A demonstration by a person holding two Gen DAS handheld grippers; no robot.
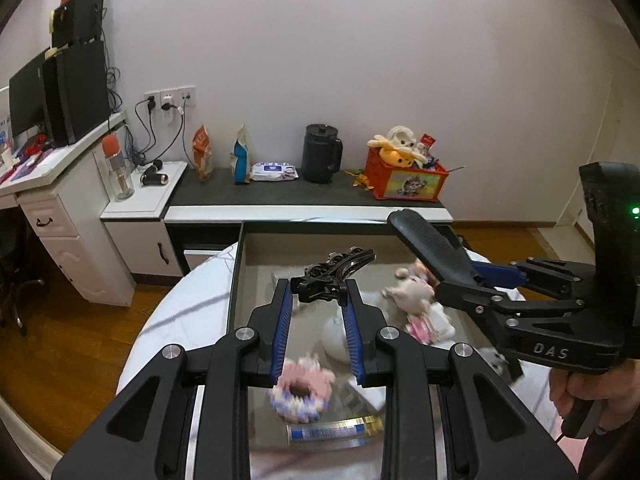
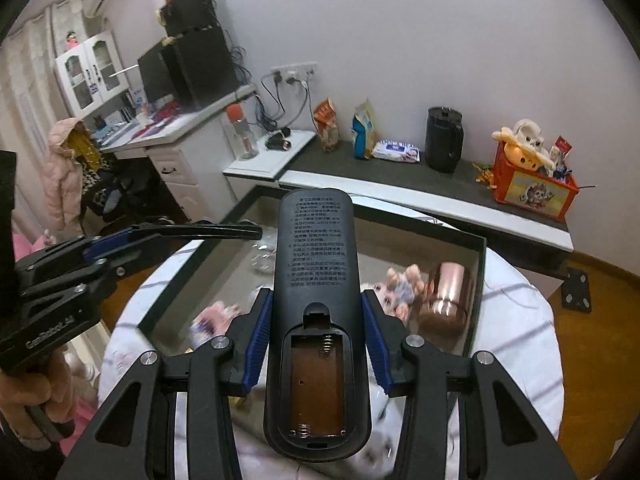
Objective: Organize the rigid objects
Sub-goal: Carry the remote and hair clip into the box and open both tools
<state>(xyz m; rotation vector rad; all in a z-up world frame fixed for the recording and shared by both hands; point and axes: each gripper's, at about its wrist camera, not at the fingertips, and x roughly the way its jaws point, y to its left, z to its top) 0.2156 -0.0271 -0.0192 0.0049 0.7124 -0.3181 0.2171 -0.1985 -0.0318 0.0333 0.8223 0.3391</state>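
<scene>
**Two rigid items lifted, the rest still in the tray**

In the left wrist view, the left gripper (image 1: 320,296), at centre frame, has its jaws drawn narrow on a black hair claw clip (image 1: 334,270), held above the shallow box (image 1: 236,280). Below it, at lower centre, lie a pink beaded ring (image 1: 300,390) and one blue-and-gold tube (image 1: 332,432), both blurred. To the right, in mid-frame, one plush toy (image 1: 412,292) lies in the box.

In the right wrist view, the right gripper (image 2: 318,320) at centre clamps one black remote control (image 2: 316,300), back side up with its battery bay open and empty. Right of it, in the box, rests one copper-coloured cup (image 2: 448,296) on its side.

By my reading the sorting is midway: two hard items, the clip and the remote, are in hand but not yet set down anywhere. At least the cup and the tube remain to move; where they belong the frames do not show.
</scene>
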